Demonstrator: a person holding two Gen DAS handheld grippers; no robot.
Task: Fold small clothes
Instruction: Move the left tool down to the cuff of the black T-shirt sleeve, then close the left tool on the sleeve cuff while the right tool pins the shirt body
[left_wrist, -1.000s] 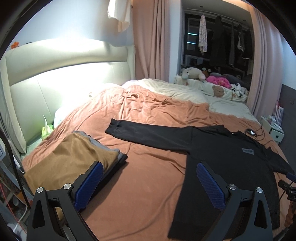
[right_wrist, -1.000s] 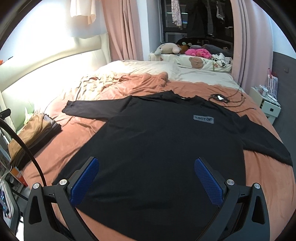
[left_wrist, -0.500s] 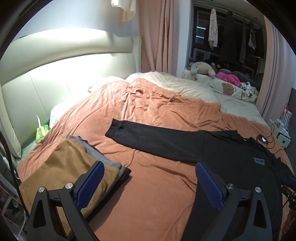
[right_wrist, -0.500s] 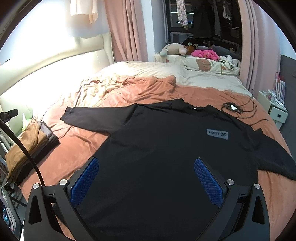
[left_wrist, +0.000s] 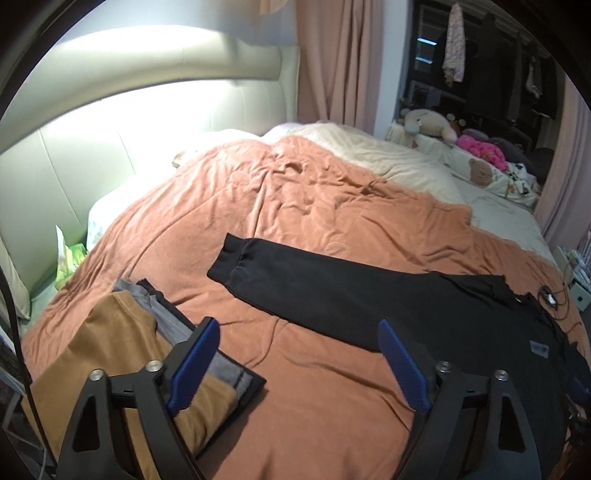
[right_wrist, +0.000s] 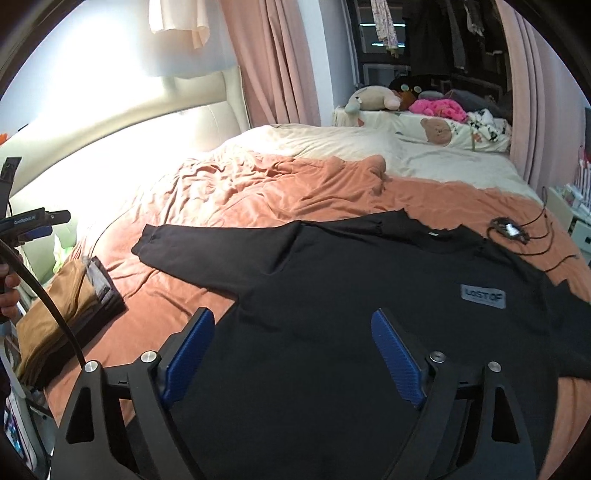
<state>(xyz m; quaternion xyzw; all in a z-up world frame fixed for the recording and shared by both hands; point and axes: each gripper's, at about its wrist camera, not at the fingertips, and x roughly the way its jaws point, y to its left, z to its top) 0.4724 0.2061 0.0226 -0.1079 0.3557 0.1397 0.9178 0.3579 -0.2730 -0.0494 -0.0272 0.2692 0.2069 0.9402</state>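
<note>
Orange-brown blanket (left_wrist: 295, 221) covers most of bed, rumpled toward far side; cream duvet (right_wrist: 314, 142) lies beyond it against padded cream headboard (left_wrist: 110, 122). Plush toys (right_wrist: 373, 98) and pink bundle (right_wrist: 439, 107) sit on far ledge before pink curtains (right_wrist: 273, 59). Small black device with cable (right_wrist: 508, 229) rests on blanket at right; green tissue pack (left_wrist: 68, 254) wedged beside headboard

black shirt (right_wrist: 369, 295) right sleeve cut off at frame edge, hem hidden behind right claw (right_wrist: 291, 354)
</note>
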